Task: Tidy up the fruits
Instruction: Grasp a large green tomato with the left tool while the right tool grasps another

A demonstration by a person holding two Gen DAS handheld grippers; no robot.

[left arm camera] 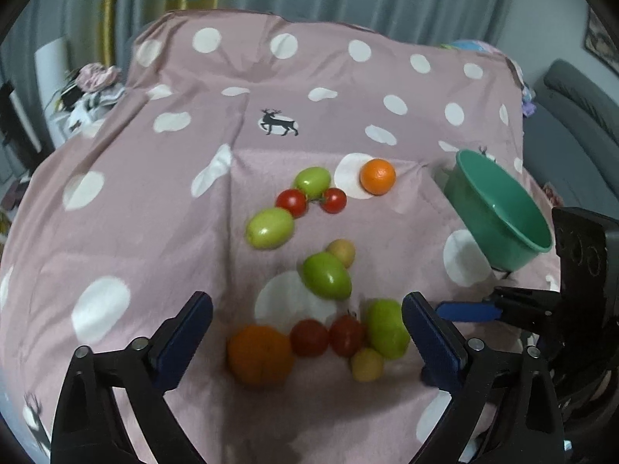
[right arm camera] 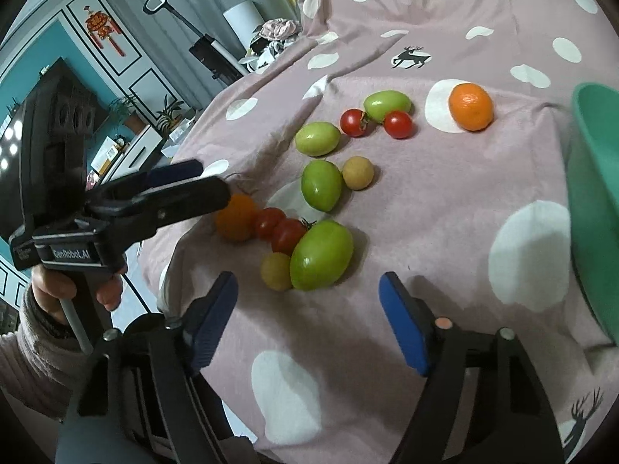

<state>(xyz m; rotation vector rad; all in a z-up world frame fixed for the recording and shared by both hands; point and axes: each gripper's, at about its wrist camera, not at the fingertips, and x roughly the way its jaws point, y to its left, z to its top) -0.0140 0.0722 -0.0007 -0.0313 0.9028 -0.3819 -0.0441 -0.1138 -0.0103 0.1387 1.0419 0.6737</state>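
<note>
Several fruits lie on a pink spotted cloth (left arm camera: 154, 201). The near cluster holds an orange (left arm camera: 259, 355), two red tomatoes (left arm camera: 309, 338), a green fruit (left arm camera: 387, 328) and a small yellow one (left arm camera: 367, 363). My left gripper (left arm camera: 307, 305) hangs open just over this cluster, touching nothing. My right gripper (right arm camera: 308, 283) is open too, its tips just short of the same green fruit (right arm camera: 321, 255), pads clear of it. Farther off lie more green fruits (left arm camera: 327, 274), two tomatoes (left arm camera: 292, 202) and another orange (left arm camera: 377, 176). A green bowl (left arm camera: 514, 239) stands at the right.
The bowl's wall (right arm camera: 595, 178) rises close to the right of my right gripper. The left gripper (right arm camera: 185, 178), held by a hand (right arm camera: 50, 290), reaches in from the left. The cloth drops off at its left edge; furniture and curtains stand beyond.
</note>
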